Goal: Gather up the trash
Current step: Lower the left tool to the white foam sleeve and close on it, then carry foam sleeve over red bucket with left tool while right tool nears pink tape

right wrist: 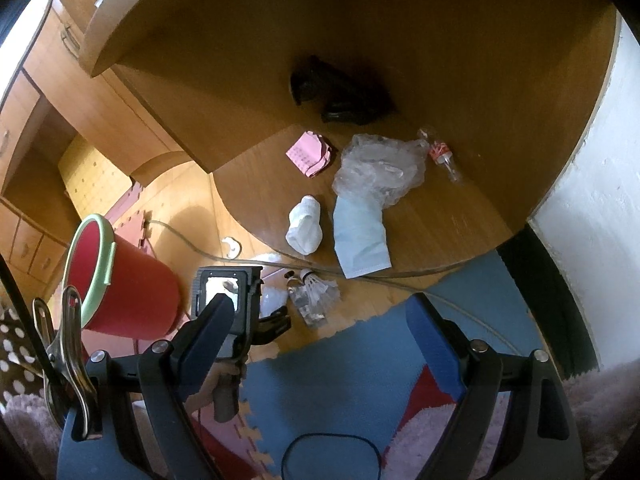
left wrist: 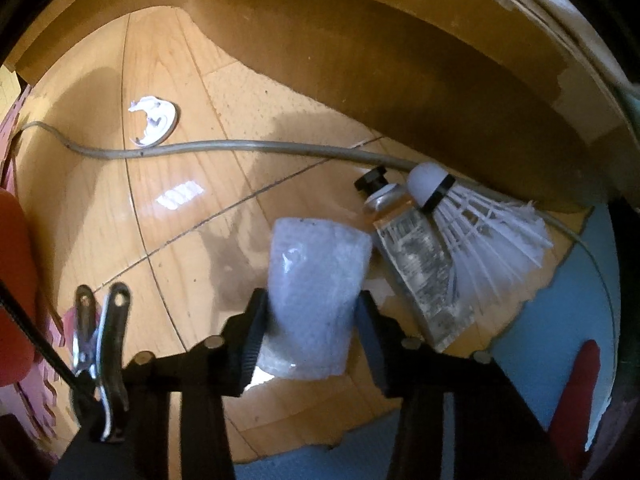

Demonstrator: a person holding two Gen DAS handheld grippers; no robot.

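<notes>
Now pinching plastic wrapper off floor with left jaws; right jaws wide, empty. Next I lift, carry to red bin.

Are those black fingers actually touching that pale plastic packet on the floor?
Touching. The left wrist view shows the left gripper with both fingers pressed against the sides of the plastic packet, no gap showing.
</notes>
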